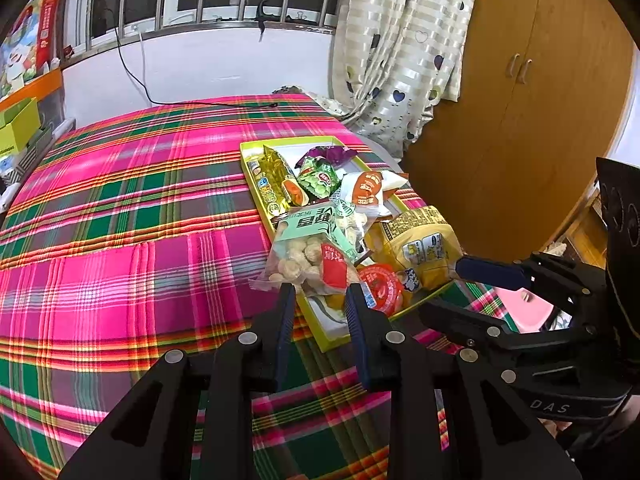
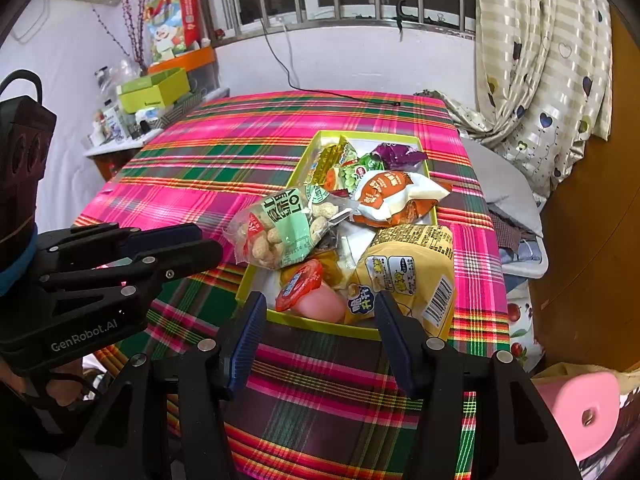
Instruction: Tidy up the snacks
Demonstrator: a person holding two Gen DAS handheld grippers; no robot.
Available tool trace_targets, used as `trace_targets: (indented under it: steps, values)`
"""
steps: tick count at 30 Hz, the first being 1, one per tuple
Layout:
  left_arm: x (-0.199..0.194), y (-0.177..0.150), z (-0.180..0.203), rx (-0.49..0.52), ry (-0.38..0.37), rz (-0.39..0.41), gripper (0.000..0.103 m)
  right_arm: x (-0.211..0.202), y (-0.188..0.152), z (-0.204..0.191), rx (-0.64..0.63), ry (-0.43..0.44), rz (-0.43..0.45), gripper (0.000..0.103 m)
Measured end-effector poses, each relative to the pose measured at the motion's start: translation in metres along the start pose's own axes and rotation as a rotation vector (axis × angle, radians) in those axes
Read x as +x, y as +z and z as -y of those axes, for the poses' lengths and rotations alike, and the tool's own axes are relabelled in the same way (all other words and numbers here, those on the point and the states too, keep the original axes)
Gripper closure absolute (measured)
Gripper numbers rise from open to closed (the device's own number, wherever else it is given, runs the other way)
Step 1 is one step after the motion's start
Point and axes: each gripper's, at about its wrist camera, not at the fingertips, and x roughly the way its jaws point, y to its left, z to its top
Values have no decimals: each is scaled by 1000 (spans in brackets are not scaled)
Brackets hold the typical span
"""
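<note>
Yellow-green tray (image 2: 280,317) heaped with snacks on plaid cloth (image 2: 200,184)

Left tongs (image 1: 318,292) nearly closed and empty, right tongs (image 2: 320,304) spread wide, both angled downward

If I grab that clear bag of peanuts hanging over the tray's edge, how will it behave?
The peanut bag is thin glossy film, so probably floppy and somewhat slippery. Its loose shells would likely shift and sag below a corner grip. It overhangs the green tray rim and leans on other packets, so lifting may disturb the white-orange packet beside it.
</note>
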Motion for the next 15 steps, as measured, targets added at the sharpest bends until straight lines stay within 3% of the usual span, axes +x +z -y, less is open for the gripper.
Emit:
trace_targets:
  steps: [15]
  values:
    - [2, 1, 2, 6, -7, -6, 76, 0, 0, 1, 1, 0, -1, 47]
